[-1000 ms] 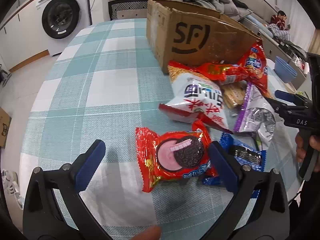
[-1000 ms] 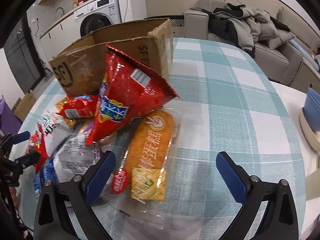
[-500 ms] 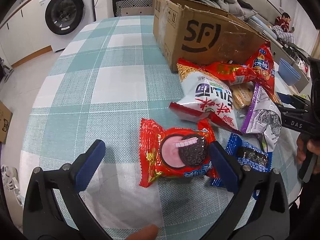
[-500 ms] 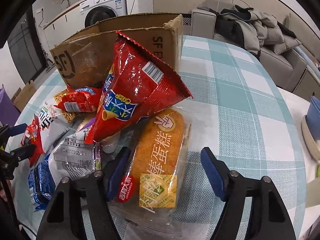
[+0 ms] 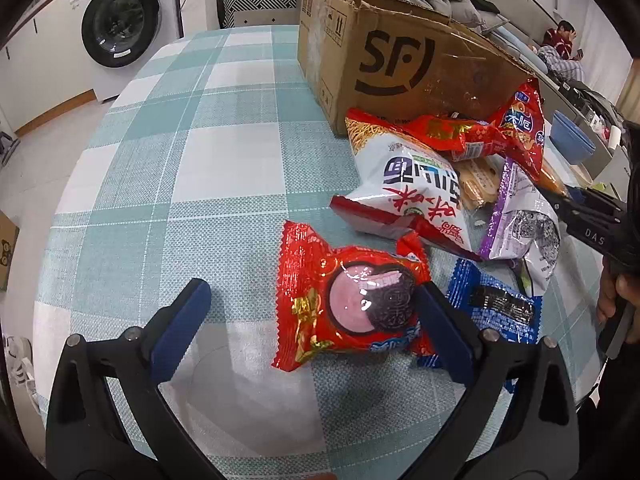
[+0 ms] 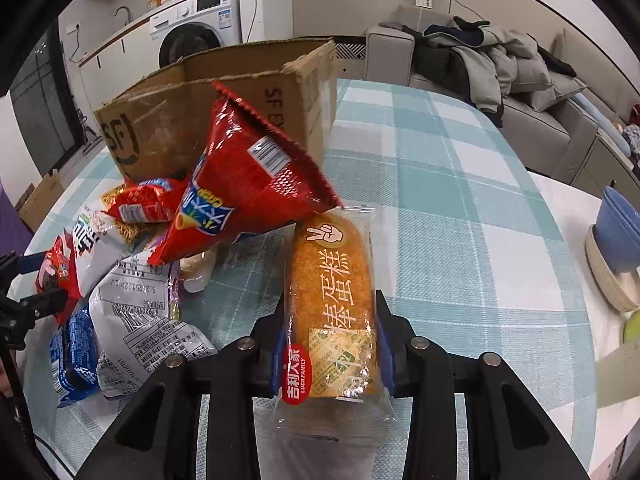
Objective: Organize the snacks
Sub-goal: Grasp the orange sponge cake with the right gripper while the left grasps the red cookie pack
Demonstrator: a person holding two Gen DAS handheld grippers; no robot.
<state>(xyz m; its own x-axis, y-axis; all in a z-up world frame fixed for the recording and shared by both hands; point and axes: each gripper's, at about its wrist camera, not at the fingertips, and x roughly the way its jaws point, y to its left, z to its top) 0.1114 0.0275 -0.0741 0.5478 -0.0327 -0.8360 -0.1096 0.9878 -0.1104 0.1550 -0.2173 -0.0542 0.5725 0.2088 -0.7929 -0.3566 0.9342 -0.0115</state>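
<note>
Checked teal-and-white table in a living space, washing machine and sofa behind, open cardboard box standing at the far side. Early in the job, by the look of it: snacks heaped in a loose pile against the box, none visibly inside. Right gripper with fingers pinching the lower half of a clear-wrapped orange cake loaf, its far end just under a red cone-snack bag. Left gripper with fingers spread wide, hanging over a red Oreo pack; one finger touching or just above its edge, hard to say which. Left to sort: a white-and-red noodle bag, a purple-edged silver bag, a blue packet, a small red packet. Box interior hidden from both views, so contents unknown. Lower snacks in the pile partly covered; loaf's near end cut off behind the fingers.
</note>
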